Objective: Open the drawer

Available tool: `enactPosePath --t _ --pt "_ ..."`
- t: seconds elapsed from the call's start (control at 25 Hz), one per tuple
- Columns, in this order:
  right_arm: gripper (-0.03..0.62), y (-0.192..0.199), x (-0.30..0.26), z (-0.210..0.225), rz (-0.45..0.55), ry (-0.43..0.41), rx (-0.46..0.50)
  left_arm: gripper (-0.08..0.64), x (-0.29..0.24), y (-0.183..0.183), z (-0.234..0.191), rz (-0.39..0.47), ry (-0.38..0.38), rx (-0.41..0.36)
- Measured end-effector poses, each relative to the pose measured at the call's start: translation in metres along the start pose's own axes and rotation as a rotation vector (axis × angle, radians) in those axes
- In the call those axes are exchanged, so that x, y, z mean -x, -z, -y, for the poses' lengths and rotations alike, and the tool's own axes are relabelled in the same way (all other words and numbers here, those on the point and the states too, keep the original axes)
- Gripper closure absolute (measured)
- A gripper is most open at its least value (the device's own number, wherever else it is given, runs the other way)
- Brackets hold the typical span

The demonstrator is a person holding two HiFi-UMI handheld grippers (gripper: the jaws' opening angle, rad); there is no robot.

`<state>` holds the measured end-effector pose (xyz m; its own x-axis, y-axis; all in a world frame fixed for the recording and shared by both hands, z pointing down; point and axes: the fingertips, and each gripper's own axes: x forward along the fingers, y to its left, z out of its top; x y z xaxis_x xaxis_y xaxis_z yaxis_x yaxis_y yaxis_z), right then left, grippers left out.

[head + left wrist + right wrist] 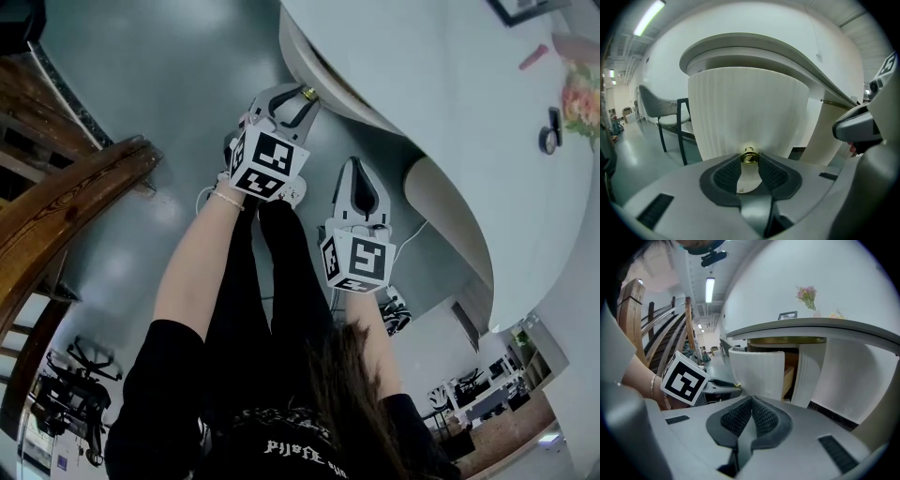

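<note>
A curved white ribbed drawer front (pixel 747 108) fills the left gripper view, with a small brass knob (pixel 749 157) at its lower middle. My left gripper (pixel 750 160) is shut on that knob, the pads pressing it from both sides. The head view shows the same grip: left gripper (pixel 302 97) on the knob (pixel 307 93) under the white desk top (pixel 450 84). In the right gripper view the drawer front (pixel 757 373) stands out from the desk, its wooden inside (pixel 790 377) showing. My right gripper (pixel 751 401) is shut and holds nothing, beside the left one (pixel 357 171).
A wooden stair rail (pixel 66 197) curves along the left. A grey chair (pixel 661 105) stands left of the desk. On the desk top are flowers (pixel 581 94) and a picture frame (pixel 520 9). A white ribbed desk leg (pixel 445 211) stands right of the drawer. The floor (pixel 159 75) is grey.
</note>
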<state>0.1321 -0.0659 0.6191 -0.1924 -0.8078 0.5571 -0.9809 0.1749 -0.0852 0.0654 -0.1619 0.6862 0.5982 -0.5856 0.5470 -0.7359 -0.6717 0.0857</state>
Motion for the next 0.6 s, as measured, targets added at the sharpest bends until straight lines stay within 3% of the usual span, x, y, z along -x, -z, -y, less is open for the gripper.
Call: enactPosePath --t 0.6 --pt "0.566 -0.004 0.018 -0.021 -0.015 -0.077 -0.007 0.433 0.024 0.017 0.004 -0.093 -0.013 0.025"
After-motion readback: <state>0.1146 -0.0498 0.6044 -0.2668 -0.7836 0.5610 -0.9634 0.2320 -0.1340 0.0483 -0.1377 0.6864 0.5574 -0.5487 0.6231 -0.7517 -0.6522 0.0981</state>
